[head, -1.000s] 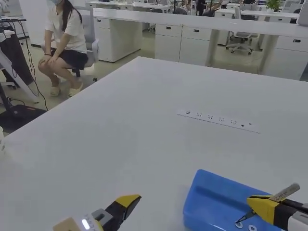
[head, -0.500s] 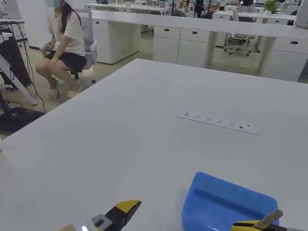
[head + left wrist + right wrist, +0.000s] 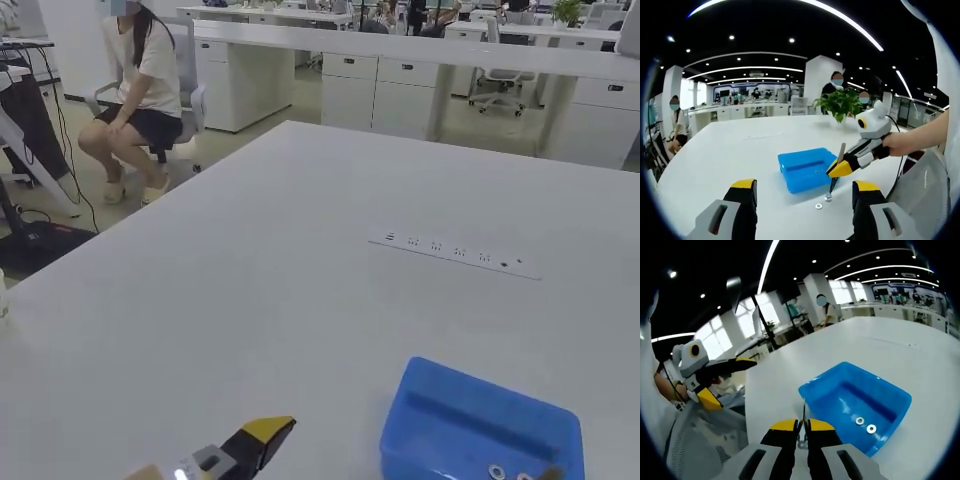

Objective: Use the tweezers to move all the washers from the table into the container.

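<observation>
Since a second earlier the right gripper (image 3: 803, 426) had sunk from above the blue container (image 3: 801, 167) to the table (image 3: 735, 150) just beside it. Its jaws were clamped on the tweezers (image 3: 841, 152), whose tips stood at one washer (image 3: 829, 198) on the table; whether they had pinched it could not be told. A second loose washer (image 3: 818, 205) lay close by, and two more washers (image 3: 871, 429) lay inside the container. The likely trouble was the thin, flat washer slipping from the tips, or the tips knocking its neighbour away, if the squeeze came off-centre. The left gripper (image 3: 804, 200) hung idle over the table, jaws spread wide. The hand (image 3: 897, 142) on the right gripper reached in from the side, tilting the tool nose-down.
</observation>
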### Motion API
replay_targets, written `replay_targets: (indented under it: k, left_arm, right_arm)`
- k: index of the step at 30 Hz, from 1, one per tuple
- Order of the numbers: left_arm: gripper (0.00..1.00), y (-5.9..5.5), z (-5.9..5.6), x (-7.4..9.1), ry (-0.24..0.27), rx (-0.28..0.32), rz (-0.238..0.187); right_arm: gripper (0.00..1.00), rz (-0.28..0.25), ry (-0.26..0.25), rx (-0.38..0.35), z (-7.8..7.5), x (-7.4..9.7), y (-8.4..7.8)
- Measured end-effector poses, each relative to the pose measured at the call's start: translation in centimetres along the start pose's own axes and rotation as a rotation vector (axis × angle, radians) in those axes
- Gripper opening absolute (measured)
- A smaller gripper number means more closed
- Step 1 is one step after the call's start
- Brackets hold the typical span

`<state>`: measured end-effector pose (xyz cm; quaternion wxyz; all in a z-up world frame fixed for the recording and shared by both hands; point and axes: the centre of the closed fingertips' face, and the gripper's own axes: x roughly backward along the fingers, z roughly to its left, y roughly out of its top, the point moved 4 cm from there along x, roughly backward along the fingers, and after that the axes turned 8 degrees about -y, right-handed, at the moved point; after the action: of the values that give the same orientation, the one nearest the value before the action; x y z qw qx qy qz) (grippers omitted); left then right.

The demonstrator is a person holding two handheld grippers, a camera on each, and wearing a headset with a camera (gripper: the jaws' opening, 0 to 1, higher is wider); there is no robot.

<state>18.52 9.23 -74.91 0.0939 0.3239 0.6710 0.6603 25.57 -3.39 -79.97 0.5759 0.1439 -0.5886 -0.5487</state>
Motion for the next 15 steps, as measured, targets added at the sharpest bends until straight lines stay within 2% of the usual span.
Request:
replay_targets:
  k: [12, 15]
  left_arm:
    - [0.78, -0.05, 0.07, 0.07, 0.005, -0.003, 0.008]
    - [0.78, -0.06, 0.05, 0.05, 0.003, -0.003, 0.01]
  right_arm:
    - [0.04, 0.028, -0.013, 0.028, -0.11, -0.49, -0.76]
    - [0.04, 0.043, -0.015, 0.058, 0.03, -0.64, -1.04]
